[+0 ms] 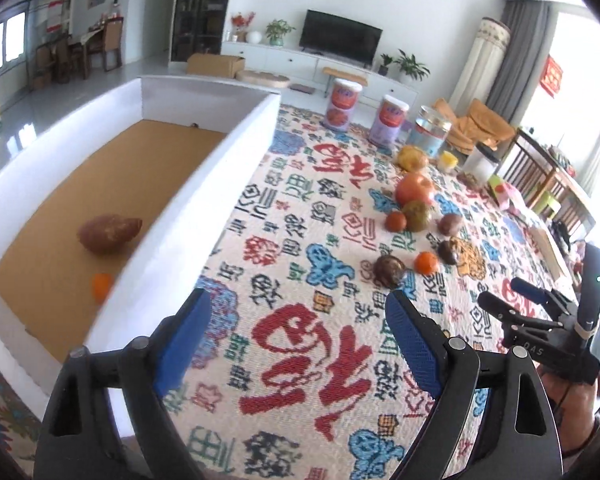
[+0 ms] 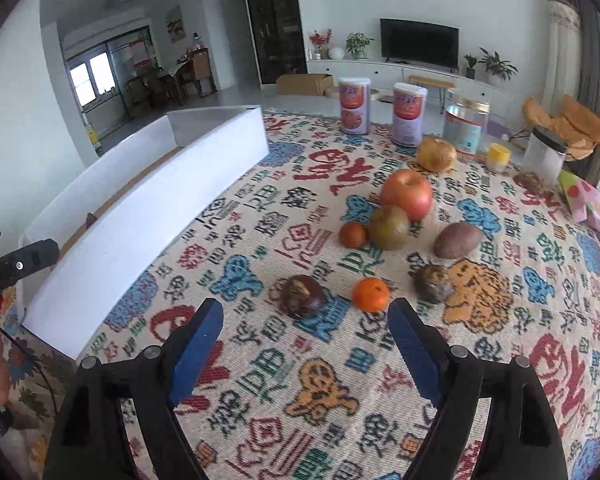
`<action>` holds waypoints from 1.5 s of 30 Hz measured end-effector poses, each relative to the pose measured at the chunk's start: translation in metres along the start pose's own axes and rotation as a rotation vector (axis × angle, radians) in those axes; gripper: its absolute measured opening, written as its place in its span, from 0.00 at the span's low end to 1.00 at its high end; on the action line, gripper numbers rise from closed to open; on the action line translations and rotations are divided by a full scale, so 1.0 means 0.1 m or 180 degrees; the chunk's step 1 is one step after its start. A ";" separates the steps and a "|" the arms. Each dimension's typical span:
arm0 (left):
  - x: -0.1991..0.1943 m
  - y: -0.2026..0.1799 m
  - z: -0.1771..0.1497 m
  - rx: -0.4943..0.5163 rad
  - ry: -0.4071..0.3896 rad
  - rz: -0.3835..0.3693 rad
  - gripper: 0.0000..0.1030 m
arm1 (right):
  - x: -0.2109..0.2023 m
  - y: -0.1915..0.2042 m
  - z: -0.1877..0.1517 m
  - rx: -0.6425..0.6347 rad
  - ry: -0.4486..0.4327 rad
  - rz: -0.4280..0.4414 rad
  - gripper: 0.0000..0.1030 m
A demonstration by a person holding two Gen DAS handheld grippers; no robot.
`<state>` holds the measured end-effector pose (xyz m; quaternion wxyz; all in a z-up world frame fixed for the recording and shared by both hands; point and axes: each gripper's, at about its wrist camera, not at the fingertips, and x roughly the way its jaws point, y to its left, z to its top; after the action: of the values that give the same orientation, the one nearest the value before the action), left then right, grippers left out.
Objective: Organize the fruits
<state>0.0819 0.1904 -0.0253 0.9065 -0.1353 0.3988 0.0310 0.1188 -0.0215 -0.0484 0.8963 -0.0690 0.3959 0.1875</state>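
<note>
Patterned cloth bears loose fruit beside the white box (image 1: 204, 168); both grippers gape empty, so the right gripper (image 2: 304, 328) likely takes the orange (image 2: 371, 294) next.

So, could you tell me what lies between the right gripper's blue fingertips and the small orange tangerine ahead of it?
Only bare patterned tablecloth lies between the right gripper and the small orange tangerine, shown in the right wrist view.

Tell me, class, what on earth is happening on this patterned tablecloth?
A person holds two blue-padded grippers, sorting fruit into the white-walled, cork-floored box. The left gripper and right gripper are both open and empty. A brown sweet potato and a small orange tangerine already lie in the box. The red apple, another orange tangerine and several brownish fruits wait on the cloth.
</note>
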 end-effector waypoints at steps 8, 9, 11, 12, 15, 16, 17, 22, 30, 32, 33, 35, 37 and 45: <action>0.96 -0.67 -0.16 0.0313 0.0160 0.0236 0.86 | 0.09 -1.97 -0.72 0.0842 0.0362 -0.1145 0.82; 1.04 -0.68 -0.14 0.0339 0.0159 0.0273 0.86 | 0.10 -2.10 -0.72 0.0909 0.0364 -0.1196 0.85; 1.17 -0.68 -0.15 0.0325 0.0207 0.0315 0.86 | 0.16 -2.28 -0.74 0.1001 0.0398 -0.1265 0.94; 1.22 -0.66 -0.17 0.0301 0.0248 0.0333 0.86 | 0.20 -2.34 -0.75 0.1036 0.0410 -0.1279 1.00; 1.29 -0.72 -0.21 0.0426 0.0245 0.0489 0.89 | 0.23 -2.46 -0.78 0.1204 0.0390 -0.1171 1.00; 1.30 -0.73 -0.22 0.0438 0.0255 0.0493 0.92 | 0.24 -2.46 -0.78 0.1201 0.0390 -0.1174 1.00; 1.31 -0.72 -0.22 0.0432 0.0272 0.0473 0.94 | 0.25 -2.45 -0.78 0.1194 0.0391 -0.1181 1.00; 1.33 -0.71 -0.22 0.0420 0.0294 0.0492 0.98 | 0.21 -2.43 -0.82 0.1187 0.0391 -0.1174 1.00; 1.33 -0.72 -0.22 0.0424 0.0296 0.0495 0.99 | 0.21 -2.44 -0.81 0.1193 0.0388 -0.1167 1.00; 1.33 -0.72 -0.22 0.0423 0.0296 0.0493 0.99 | 0.21 -2.44 -0.81 0.1193 0.0388 -0.1167 1.00; 1.33 -0.72 -0.22 0.0424 0.0296 0.0495 0.99 | 0.21 -2.44 -0.81 0.1192 0.0388 -0.1167 1.00; 1.33 -0.72 -0.22 0.0425 0.0296 0.0495 0.99 | 0.21 -2.44 -0.81 0.1192 0.0388 -0.1167 1.00; 1.33 -0.72 -0.22 0.0425 0.0296 0.0494 0.99 | 0.21 -2.44 -0.81 0.1192 0.0388 -0.1167 1.00; 1.33 -0.72 -0.22 0.0427 0.0297 0.0495 0.99 | 0.21 -2.44 -0.81 0.1194 0.0388 -0.1166 1.00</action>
<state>0.1685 0.1086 -0.1212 0.8888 -0.0442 0.4510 0.0681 0.1716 -0.2621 -0.1253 0.8869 0.0166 0.4579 -0.0590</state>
